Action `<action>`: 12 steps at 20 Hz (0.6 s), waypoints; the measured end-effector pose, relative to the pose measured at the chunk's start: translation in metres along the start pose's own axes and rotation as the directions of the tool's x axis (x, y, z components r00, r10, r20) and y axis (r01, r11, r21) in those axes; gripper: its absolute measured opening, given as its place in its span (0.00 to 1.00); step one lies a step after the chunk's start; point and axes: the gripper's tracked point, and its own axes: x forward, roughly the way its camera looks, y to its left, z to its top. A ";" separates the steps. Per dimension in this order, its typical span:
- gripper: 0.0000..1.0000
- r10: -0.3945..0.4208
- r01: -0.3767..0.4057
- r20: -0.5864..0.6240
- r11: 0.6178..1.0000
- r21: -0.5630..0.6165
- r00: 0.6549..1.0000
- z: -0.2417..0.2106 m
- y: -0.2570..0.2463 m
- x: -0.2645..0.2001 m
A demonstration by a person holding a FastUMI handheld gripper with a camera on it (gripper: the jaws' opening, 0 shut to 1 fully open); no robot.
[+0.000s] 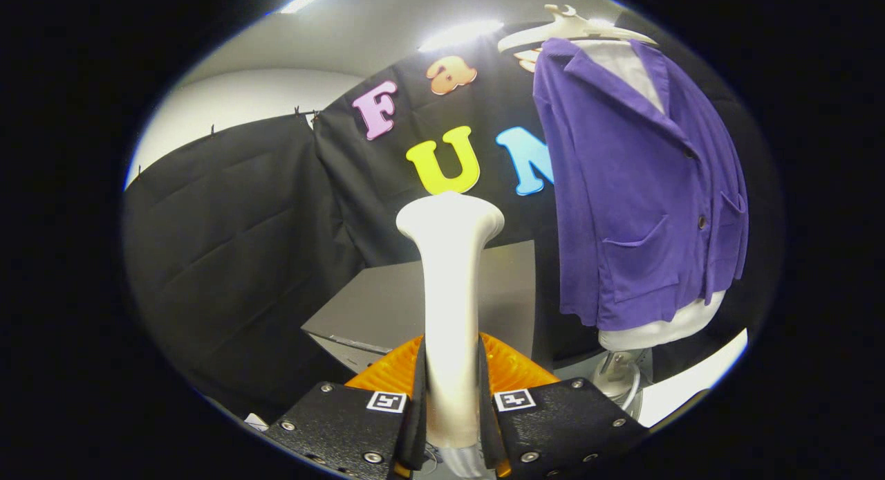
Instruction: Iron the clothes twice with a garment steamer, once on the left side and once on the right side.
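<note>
A white garment steamer (451,286) stands upright between my fingers, its flared head rising well above them. My gripper (451,386) is shut on the steamer's handle, one finger pressing on each side. A purple jacket (639,182) with pockets and buttons hangs on a white mannequin torso (664,328), beyond the fingers and off to the right. The steamer's head is apart from the jacket, left of its left sleeve.
A grey table (387,307) lies just beyond the fingers. The mannequin's metal stand (619,373) rises at the right. A white hanger top (570,27) shows above the jacket's collar. Black cloth walls close the booth behind and to the left.
</note>
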 end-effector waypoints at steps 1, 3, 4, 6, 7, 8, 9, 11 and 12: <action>0.32 -0.009 0.009 0.016 1.000 0.002 1.000 -0.005 -0.004 -0.011; 0.32 -0.020 0.019 0.041 1.000 0.014 0.999 -0.018 -0.013 -0.032; 0.32 -0.019 0.018 0.049 1.000 0.023 0.999 -0.024 -0.015 -0.040; 0.32 -0.024 0.021 0.070 0.999 0.035 0.997 -0.031 -0.021 -0.054; 0.32 -0.029 0.027 0.082 0.999 0.029 0.996 -0.032 -0.025 -0.061; 0.32 -0.034 0.032 0.094 0.999 0.023 0.995 -0.033 -0.030 -0.068; 0.32 -0.036 0.034 0.113 0.999 0.020 0.993 -0.030 -0.032 -0.073; 0.32 -0.033 0.032 0.141 0.999 0.012 0.989 -0.020 -0.036 -0.083; 0.32 -0.031 0.030 0.161 0.999 0.009 0.987 -0.012 -0.037 -0.087</action>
